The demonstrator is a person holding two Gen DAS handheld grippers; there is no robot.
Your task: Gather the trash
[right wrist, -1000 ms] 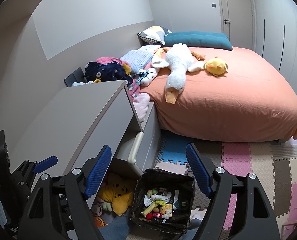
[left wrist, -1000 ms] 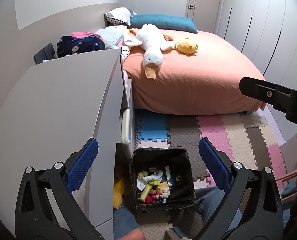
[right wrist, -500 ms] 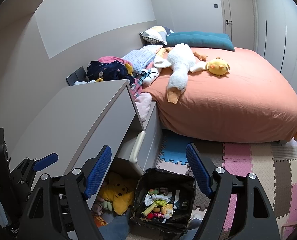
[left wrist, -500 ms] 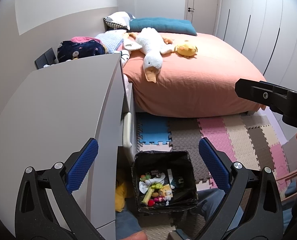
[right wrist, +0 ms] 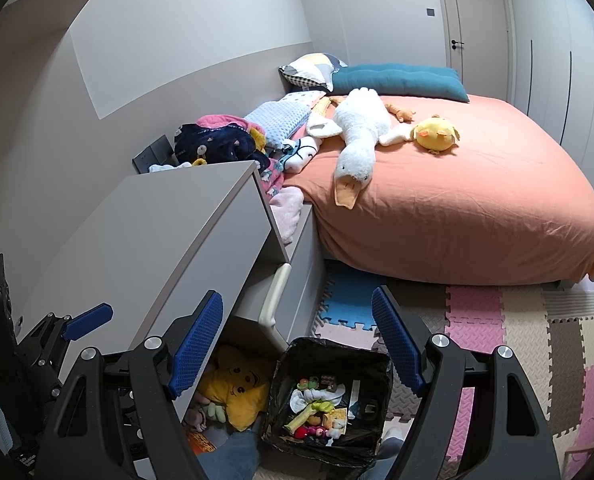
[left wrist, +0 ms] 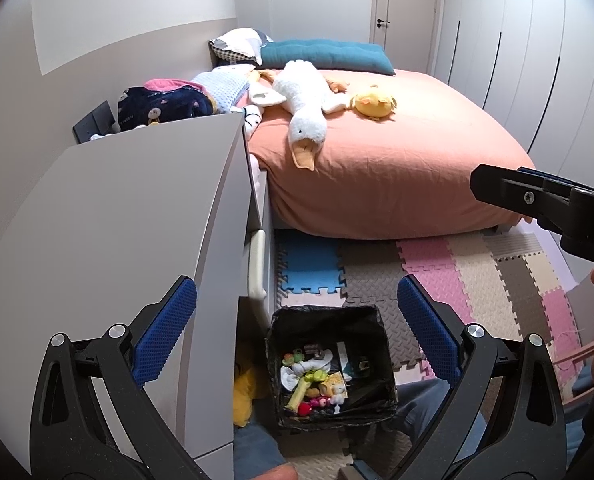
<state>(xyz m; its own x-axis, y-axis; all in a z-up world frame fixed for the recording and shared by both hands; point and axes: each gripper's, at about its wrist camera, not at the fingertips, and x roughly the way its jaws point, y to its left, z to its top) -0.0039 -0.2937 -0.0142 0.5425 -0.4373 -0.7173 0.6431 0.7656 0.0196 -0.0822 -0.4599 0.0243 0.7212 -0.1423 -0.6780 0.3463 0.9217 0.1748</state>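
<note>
The left gripper (left wrist: 297,320) hangs over the floor with its blue-padded jaws spread wide and nothing between them. The right gripper (right wrist: 297,332) is the same: jaws apart, empty, tilted downward. Neither has shifted in the last second, though the left one's view has tipped very slightly, so the bin now sits a touch higher in it.

Directly below both grippers, at six o'clock in each view, stands a small square bin (left wrist: 381,364) lined with a black bag. It already holds a heap of trash (right wrist: 317,408): white tissue, a yellow-green piece, small red and pink bits, a wrapper. That suggests the collecting is largely done, and the pause looks like a check of the room for anything left.

At nine o'clock is a grey desk (left wrist: 137,216), its top bare. Under it, beside the bin, lies a yellow plush toy (right wrist: 237,392). At twelve o'clock is a bed (right wrist: 477,208) with an orange sheet, a white goose toy (left wrist: 305,112) and a yellow chick toy (left wrist: 373,102) lying on it. Coloured foam mats (left wrist: 437,264) cover the floor at three o'clock. No loose trash shows on the mats or the desk.
</note>
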